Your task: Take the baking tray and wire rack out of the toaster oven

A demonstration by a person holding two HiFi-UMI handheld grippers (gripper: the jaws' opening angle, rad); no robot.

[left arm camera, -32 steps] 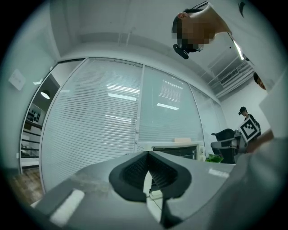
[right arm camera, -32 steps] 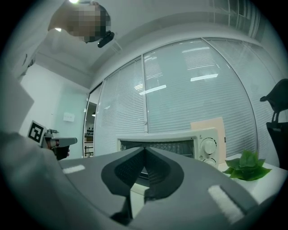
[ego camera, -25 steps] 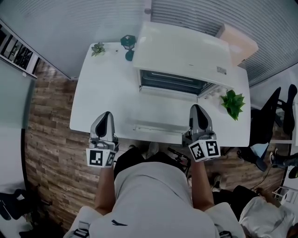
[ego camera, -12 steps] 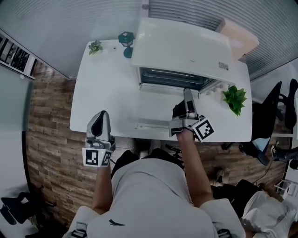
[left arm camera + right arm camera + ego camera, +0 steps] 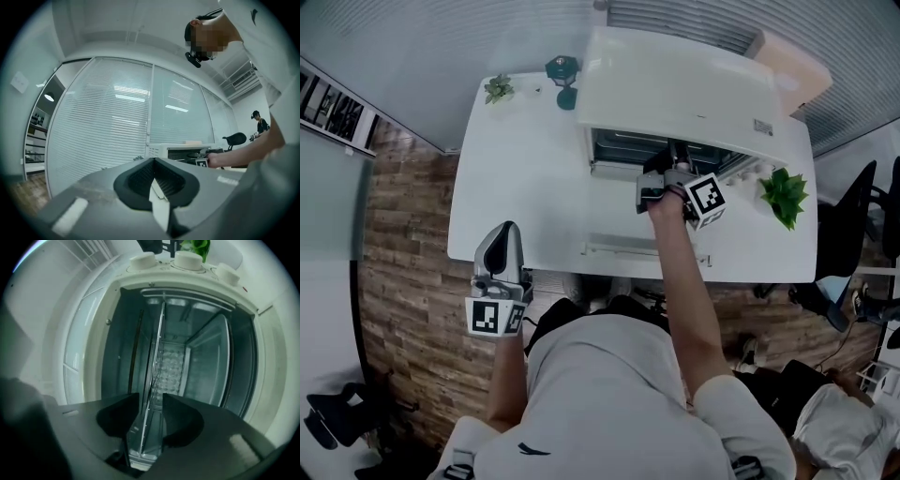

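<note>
The white toaster oven (image 5: 684, 89) stands at the back of the white table (image 5: 516, 178), its door (image 5: 623, 246) folded down flat. My right gripper (image 5: 675, 150) is rolled onto its side at the oven mouth. Its jaws have just been closing and now press on the front rim of the baking tray (image 5: 145, 446), which stands edge-on between the pads of the right gripper (image 5: 151, 399). A thin wire rack (image 5: 158, 348) runs beside the tray into the cavity. My left gripper (image 5: 504, 232) hangs shut and empty past the table's front left edge, and the left gripper (image 5: 154, 180) points level.
A leafy plant (image 5: 783, 197) sits right of the oven, with a small plant (image 5: 498, 89) and a green ornament (image 5: 562, 73) at the back left. A cardboard box (image 5: 787, 70) is behind the oven. Three white knobs (image 5: 187, 258) line the oven's side. An office chair (image 5: 872, 216) is on the right.
My right gripper left the table's front edge, rolled sideways and reached forward into the oven mouth, now around the tray's rim. The left gripper stayed near the front left edge.
</note>
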